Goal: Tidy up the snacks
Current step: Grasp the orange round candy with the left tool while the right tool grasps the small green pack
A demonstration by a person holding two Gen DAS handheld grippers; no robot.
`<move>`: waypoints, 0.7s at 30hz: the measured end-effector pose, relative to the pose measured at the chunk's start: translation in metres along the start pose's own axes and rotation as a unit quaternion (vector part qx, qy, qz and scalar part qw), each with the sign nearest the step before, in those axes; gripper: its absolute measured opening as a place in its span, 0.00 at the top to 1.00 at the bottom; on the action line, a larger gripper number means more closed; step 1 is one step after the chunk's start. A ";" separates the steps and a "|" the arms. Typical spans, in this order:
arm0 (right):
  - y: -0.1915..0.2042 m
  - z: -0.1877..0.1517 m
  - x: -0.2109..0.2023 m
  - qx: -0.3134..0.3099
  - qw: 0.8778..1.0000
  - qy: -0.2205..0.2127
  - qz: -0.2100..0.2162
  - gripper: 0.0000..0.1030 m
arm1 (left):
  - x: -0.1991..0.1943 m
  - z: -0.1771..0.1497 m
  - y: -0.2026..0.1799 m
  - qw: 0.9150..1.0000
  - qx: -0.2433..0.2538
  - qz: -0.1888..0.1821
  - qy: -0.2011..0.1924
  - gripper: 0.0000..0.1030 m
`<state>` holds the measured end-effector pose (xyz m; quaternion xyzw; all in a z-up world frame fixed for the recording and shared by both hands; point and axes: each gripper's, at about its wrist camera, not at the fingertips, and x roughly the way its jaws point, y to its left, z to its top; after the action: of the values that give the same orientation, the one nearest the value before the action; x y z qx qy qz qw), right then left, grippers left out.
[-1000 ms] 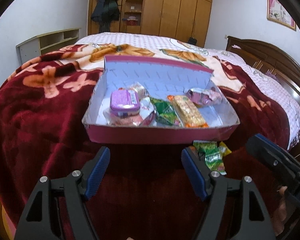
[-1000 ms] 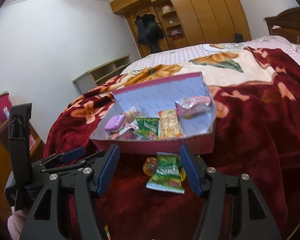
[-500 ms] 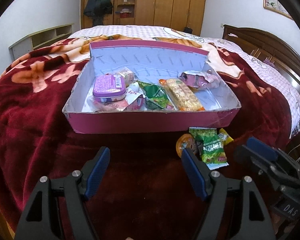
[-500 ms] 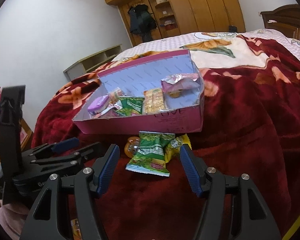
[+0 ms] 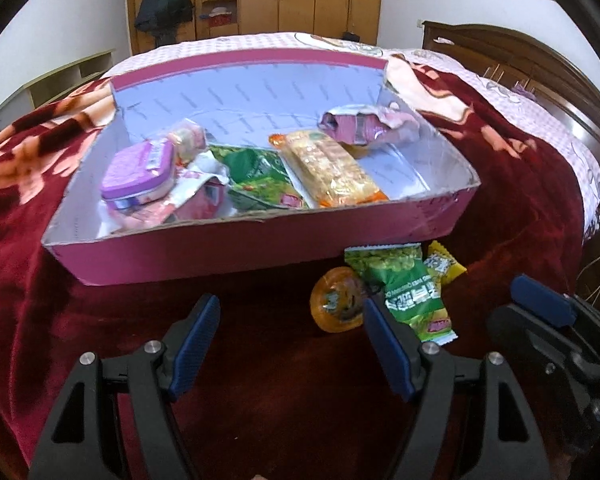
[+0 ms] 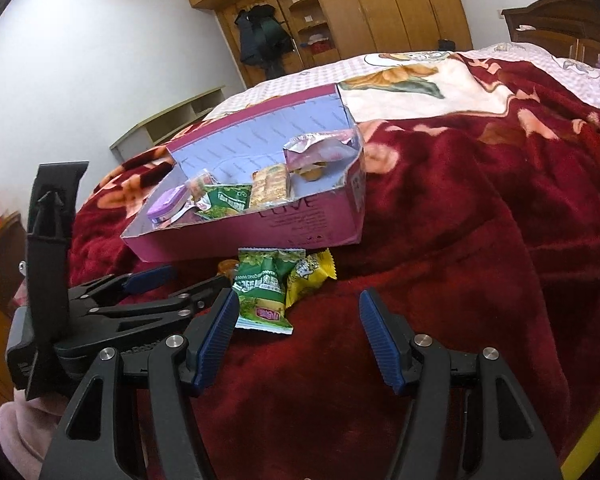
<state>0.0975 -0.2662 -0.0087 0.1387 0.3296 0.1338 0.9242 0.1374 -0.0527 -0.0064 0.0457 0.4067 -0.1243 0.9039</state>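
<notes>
A dark red floral blanket [image 5: 260, 380] covers the bed, the pink box [image 5: 228, 248] of snacks mid-frame. Only the left view shows the orange round snack [image 5: 334, 300] clearly; the right view shows a pink sleeve [image 6: 18, 432] lower left. The green packet [image 6: 262, 292] and yellow packet [image 6: 308, 276] lie below the box, just above the released, empty left gripper [image 5: 292, 344] and right gripper [image 6: 296, 340]

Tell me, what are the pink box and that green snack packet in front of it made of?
The pink box looks like matte cardboard: a raw, ragged cut rim. The green snack packet looks like glossy plastic film, with printing, crinkles and crimped ends.
</notes>
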 end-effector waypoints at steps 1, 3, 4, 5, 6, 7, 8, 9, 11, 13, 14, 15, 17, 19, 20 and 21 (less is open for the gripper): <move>0.000 0.000 0.001 0.001 1.000 0.001 0.001 0.38 | 0.004 0.000 -0.001 1.000 0.003 0.005 0.004 0.25; -0.002 -0.001 0.001 0.005 1.000 0.003 0.004 0.38 | 0.009 0.001 -0.002 1.000 0.002 0.013 0.009 0.25; -0.002 -0.001 0.001 0.006 1.000 0.003 0.005 0.38 | 0.010 0.001 -0.002 1.000 0.000 0.011 0.010 0.25; -0.003 -0.001 0.001 0.006 1.000 0.002 0.006 0.38 | 0.011 0.001 -0.002 1.000 -0.002 0.009 0.011 0.25; -0.003 -0.001 0.001 0.007 1.000 0.001 0.007 0.38 | 0.012 0.002 -0.001 1.000 -0.004 0.006 0.012 0.25; -0.003 -0.001 0.001 0.008 1.000 0.001 0.007 0.38 | 0.013 0.003 -0.002 1.000 -0.004 0.005 0.012 0.25; -0.004 -0.001 0.001 0.009 1.000 0.001 0.008 0.38 | 0.014 0.004 -0.003 1.000 -0.002 0.005 0.012 0.25; -0.004 -0.001 0.002 0.010 1.000 0.002 0.009 0.38 | 0.015 0.004 -0.004 1.000 0.001 0.007 0.013 0.25; -0.005 0.000 0.003 0.012 1.000 0.002 0.012 0.38 | 0.018 0.006 -0.007 1.000 0.005 0.009 0.013 0.25; -0.006 -0.001 0.002 0.015 1.000 0.002 0.017 0.38 | 0.019 0.004 -0.009 1.000 0.009 0.012 0.012 0.25; -0.006 -0.001 0.002 0.016 1.000 0.001 0.019 0.37 | 0.018 0.003 -0.009 1.000 0.009 0.012 0.008 0.26; -0.008 -0.001 0.002 0.019 1.000 0.000 0.022 0.38 | 0.017 0.002 -0.009 1.000 0.009 0.012 0.005 0.27; -0.010 -0.001 0.002 0.022 0.999 0.000 0.026 0.38 | 0.016 0.000 -0.009 1.000 0.012 0.012 0.000 0.29; -0.010 -0.001 0.003 0.023 0.999 0.001 0.027 0.38 | 0.018 0.000 -0.011 1.000 0.019 0.015 0.001 0.29; -0.010 -0.001 0.004 0.022 0.999 0.002 0.027 0.38 | 0.019 0.001 -0.012 1.000 0.022 0.017 0.002 0.30; -0.009 -0.001 0.005 0.021 0.999 0.003 0.026 0.38 | 0.020 0.000 -0.013 1.000 0.024 0.018 0.002 0.30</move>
<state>0.1018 -0.2729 -0.0155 0.1659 0.3314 0.1512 0.9164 0.1473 -0.0691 -0.0209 0.0753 0.4048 -0.1178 0.9036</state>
